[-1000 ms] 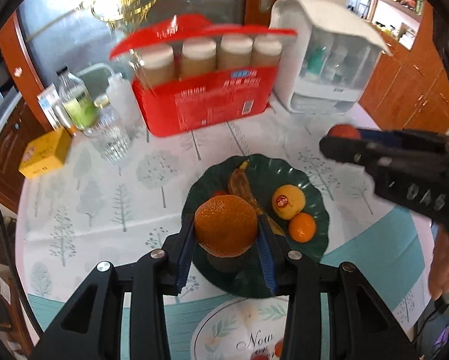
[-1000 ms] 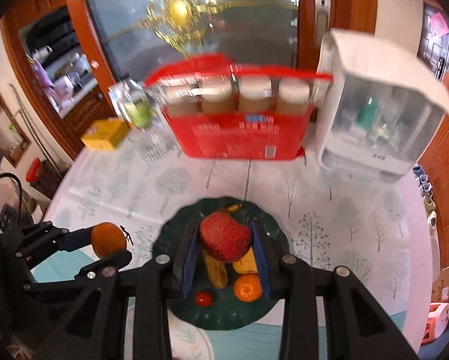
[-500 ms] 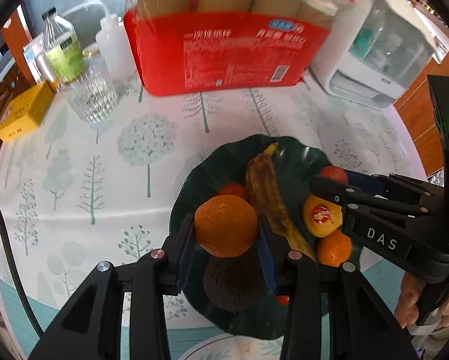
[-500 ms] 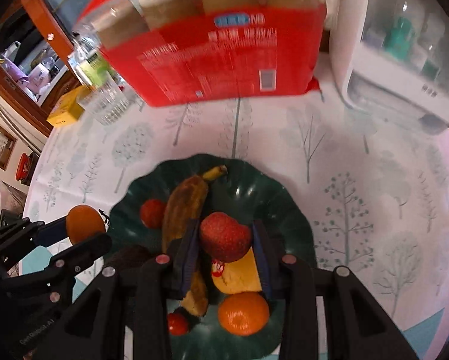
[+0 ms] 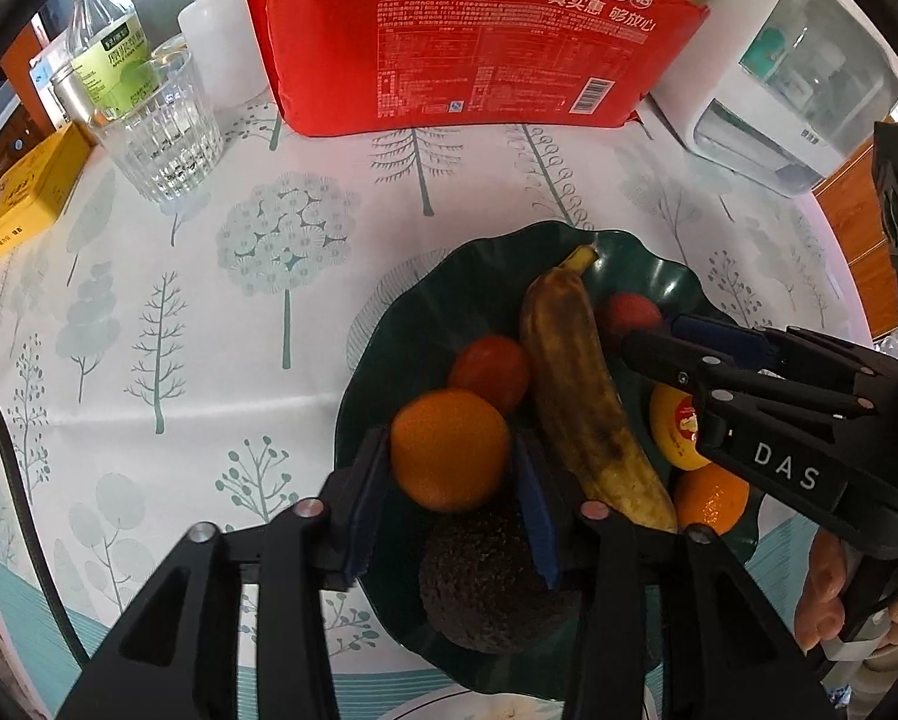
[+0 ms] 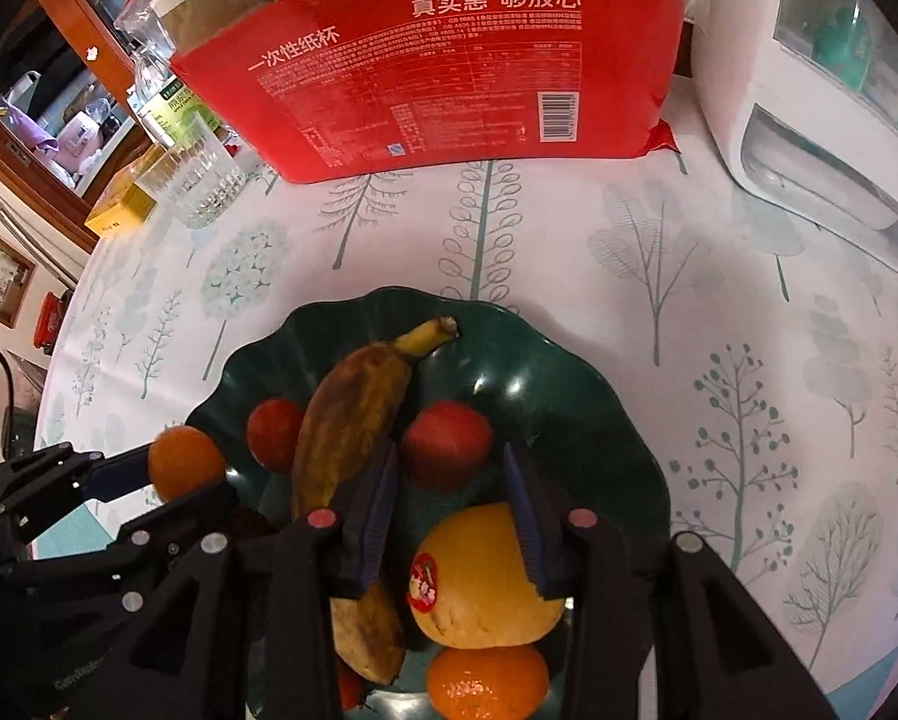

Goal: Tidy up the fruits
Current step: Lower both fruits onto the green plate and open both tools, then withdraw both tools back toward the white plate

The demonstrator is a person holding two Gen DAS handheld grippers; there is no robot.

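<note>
Both grippers lowered over scalloped green plate (image 5: pixel 389 324), jaws just parting, round orange (image 5: pixel 449 450), strawberry (image 6: pixel 446 444) loose between.

Dk green plate (image 5: pixel 425 276), tree-print tablecloth (image 5: pixel 209 312)

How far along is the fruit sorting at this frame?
Mostly done: the banana, small tomato, stickered yellow fruit, tangerine and avocado lie in the green plate. In hand: the left gripper with an orange and the right gripper with a strawberry, low over the plate, jaws just opening. Left: withdrawing.
</note>
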